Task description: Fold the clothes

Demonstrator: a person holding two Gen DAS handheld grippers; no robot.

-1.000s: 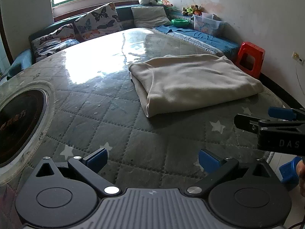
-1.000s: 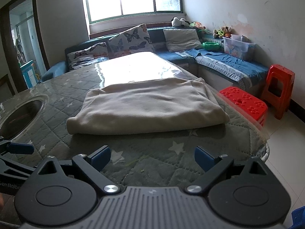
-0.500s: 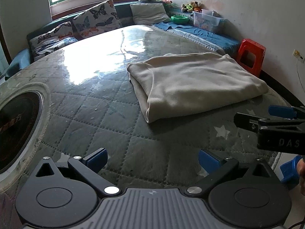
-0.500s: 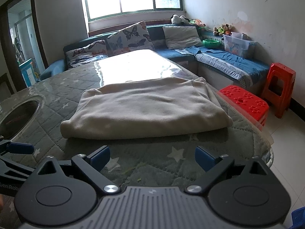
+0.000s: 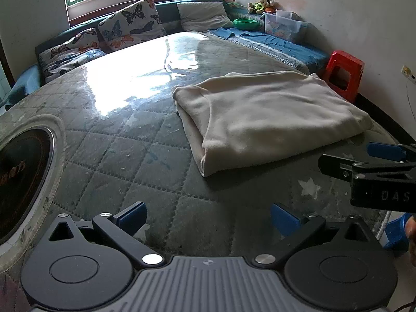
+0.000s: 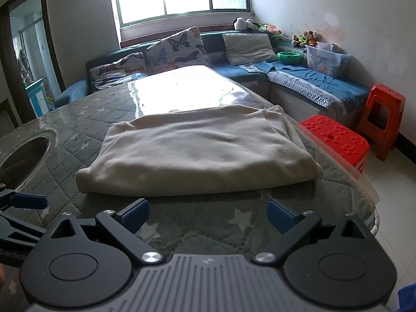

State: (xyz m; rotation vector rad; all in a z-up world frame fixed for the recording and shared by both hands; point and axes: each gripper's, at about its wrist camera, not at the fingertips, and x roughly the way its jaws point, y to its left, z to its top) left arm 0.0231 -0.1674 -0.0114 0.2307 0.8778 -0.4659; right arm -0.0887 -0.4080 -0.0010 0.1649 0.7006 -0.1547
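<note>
A beige garment [image 5: 267, 119] lies folded into a thick rectangle on the round quilted table [image 5: 124, 161]. In the right wrist view the same folded garment [image 6: 197, 150] sits straight ahead, its near edge just beyond the fingers. My left gripper [image 5: 208, 217] is open over bare tabletop, to the near left of the garment's corner, holding nothing. My right gripper [image 6: 208, 214] is open as well, empty, low over the table in front of the fold. The right gripper's body [image 5: 374, 174] shows at the right edge of the left wrist view.
A round dark inset [image 5: 18, 179] sits in the table at the left. Red plastic stools [image 6: 335, 140] stand off the table's right edge. A blue sofa with butterfly cushions [image 6: 176, 49] runs along the far wall under the window. Glare covers the far tabletop.
Both grippers have edged closer to the garment, which looms larger in each view. Neither jaw has changed; the garment lies as before.
</note>
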